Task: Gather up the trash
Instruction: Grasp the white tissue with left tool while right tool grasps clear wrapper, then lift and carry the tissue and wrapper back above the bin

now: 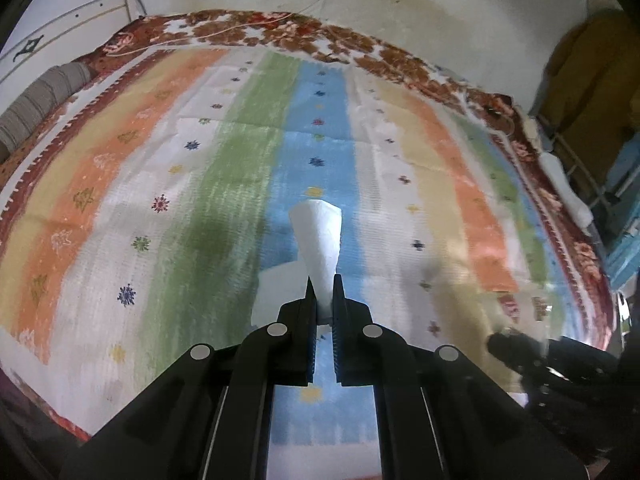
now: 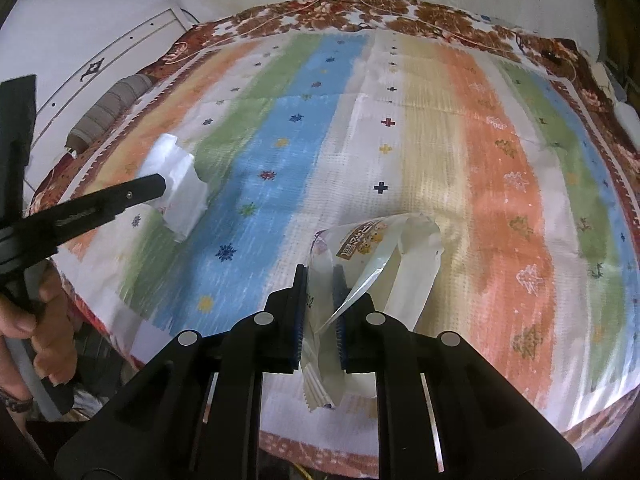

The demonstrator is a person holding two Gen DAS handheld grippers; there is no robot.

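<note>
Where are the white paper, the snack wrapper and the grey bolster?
white paper [image 1: 318,240]: left wrist view, middle of the folded sheet above the fingers.
snack wrapper [image 2: 362,242]: right wrist view, printed label near its top.
grey bolster [image 1: 38,102]: left wrist view, middle of its ribbed side.

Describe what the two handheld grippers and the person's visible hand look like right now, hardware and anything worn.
Both the left gripper and the right gripper are matte black plastic, with angular linkage arms, round silver pivot pins and two narrow flat fingers. The right gripper's finger pads are ribbed blue. The hand on the left gripper's grip wears a dark beaded band at the wrist. No sleeve or cable shows.
</note>
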